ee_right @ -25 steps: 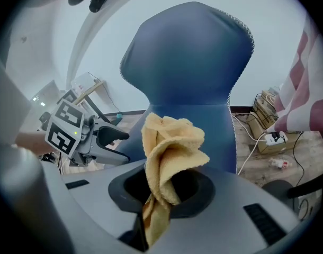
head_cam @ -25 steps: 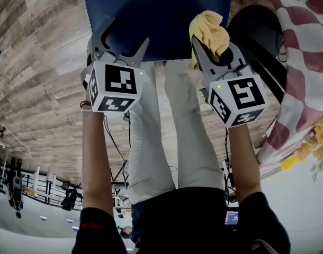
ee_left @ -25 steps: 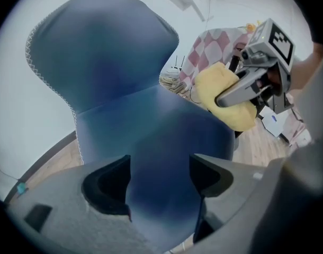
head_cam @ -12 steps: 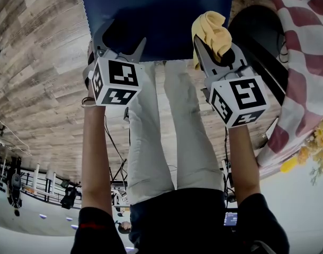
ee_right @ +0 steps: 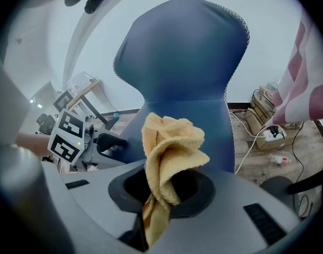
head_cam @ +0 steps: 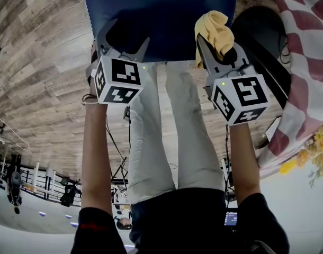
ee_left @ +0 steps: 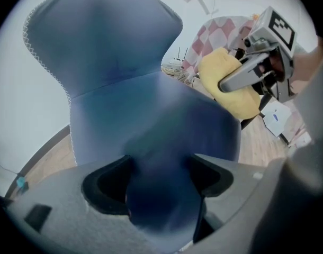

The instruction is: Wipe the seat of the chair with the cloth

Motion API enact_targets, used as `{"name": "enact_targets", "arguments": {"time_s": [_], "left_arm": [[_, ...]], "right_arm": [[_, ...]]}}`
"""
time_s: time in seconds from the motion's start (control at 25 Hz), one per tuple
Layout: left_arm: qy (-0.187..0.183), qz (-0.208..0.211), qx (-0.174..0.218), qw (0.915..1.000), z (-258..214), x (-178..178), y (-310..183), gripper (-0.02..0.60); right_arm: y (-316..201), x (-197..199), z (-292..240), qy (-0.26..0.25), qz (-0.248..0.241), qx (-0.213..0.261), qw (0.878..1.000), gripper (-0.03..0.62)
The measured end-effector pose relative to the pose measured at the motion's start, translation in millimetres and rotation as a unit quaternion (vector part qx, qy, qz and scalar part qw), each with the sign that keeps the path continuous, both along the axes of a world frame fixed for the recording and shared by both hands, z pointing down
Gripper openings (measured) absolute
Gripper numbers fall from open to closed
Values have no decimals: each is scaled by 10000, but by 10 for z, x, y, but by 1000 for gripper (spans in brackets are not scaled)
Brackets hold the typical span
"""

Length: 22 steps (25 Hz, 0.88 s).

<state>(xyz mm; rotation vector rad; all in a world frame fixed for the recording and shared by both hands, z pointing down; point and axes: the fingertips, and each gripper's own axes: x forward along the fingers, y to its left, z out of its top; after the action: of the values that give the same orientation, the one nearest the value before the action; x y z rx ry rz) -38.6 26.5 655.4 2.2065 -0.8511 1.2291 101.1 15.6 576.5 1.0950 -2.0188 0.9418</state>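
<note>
The right tongs (ee_right: 162,197) are clenched on the cloth (ee_right: 169,147), a yellow terry piece bunched into a loose wad that projects forward past the tong tips, with a short tail trailing back between the jaws. The left tongs (ee_left: 159,179) are released, jaws apart. The front edge of the blue seat (head_cam: 161,15) lies in the gap between them, and no view confirms that either jaw presses on it. In the head view both tongs sit at the near edge of the seat, the left at its left front portion and the right at its right front corner. The cloth wad is over that right corner, and contact with the upholstery cannot be confirmed. From the right tongs, the seat surface extends straight ahead toward the backrest (ee_right: 185,52) and sideways toward the left tongs, so its unwiped area lies forward and to the left of the cloth. The right tongs carry the cloth and are the working side. The coming move is judged to call for lowering the wad onto the seat and sweeping it forward and leftward. A wooden floor (head_cam: 45,62) lies below the chair.
</note>
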Motion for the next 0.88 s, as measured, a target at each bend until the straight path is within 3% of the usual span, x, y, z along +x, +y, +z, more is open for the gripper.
{"name": "enact_targets", "arguments": {"time_s": [0.32,0.72,0.88], "left_arm": [[70,69,-22,9999,25,-10,13,347],[133,86,25,9999,41,-4,29,348],[142,90,35,9999,41,-18,16,350]], "right_arm": [[-364,54,47,330,-47,265,9991,55],[-1239,223,120,737,8,774,9943,55],[-1587,247,139,1227,-226,1111,9860,55]]}}
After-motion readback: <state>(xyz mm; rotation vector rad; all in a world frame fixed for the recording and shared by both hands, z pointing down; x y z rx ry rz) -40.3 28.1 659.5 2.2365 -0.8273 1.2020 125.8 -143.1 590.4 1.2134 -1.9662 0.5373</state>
